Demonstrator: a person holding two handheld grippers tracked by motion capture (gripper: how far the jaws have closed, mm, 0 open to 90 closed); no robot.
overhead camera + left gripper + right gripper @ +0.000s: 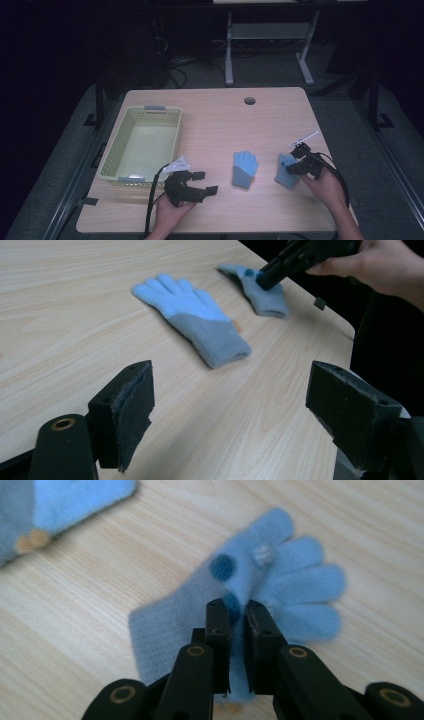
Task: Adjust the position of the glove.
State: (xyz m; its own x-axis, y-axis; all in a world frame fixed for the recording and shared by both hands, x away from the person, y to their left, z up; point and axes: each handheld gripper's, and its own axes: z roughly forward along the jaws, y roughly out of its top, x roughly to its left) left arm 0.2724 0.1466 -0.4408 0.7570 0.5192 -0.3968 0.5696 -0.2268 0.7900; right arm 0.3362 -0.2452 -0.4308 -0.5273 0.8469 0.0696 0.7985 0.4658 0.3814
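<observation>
Two light blue gloves with grey cuffs lie on the wooden table. One glove (244, 169) (197, 320) lies flat at the middle front. The other glove (285, 171) (285, 575) (267, 297) lies to its right, and my right gripper (294, 169) (236, 611) is shut on a pinched fold of its palm, near dark blue dots. My left gripper (205, 183) (227, 400) stands open just above the table, to the left of the flat glove, with nothing between its jaws. In the left gripper view, the right gripper (265, 277) presses down on the far glove.
A pale yellow-green basket (111, 152) stands on the table's left side, with nothing visible in it. A round hole (249, 100) sits near the table's far edge. The table's right edge runs close behind the right hand. Bare wood lies between the basket and the gloves.
</observation>
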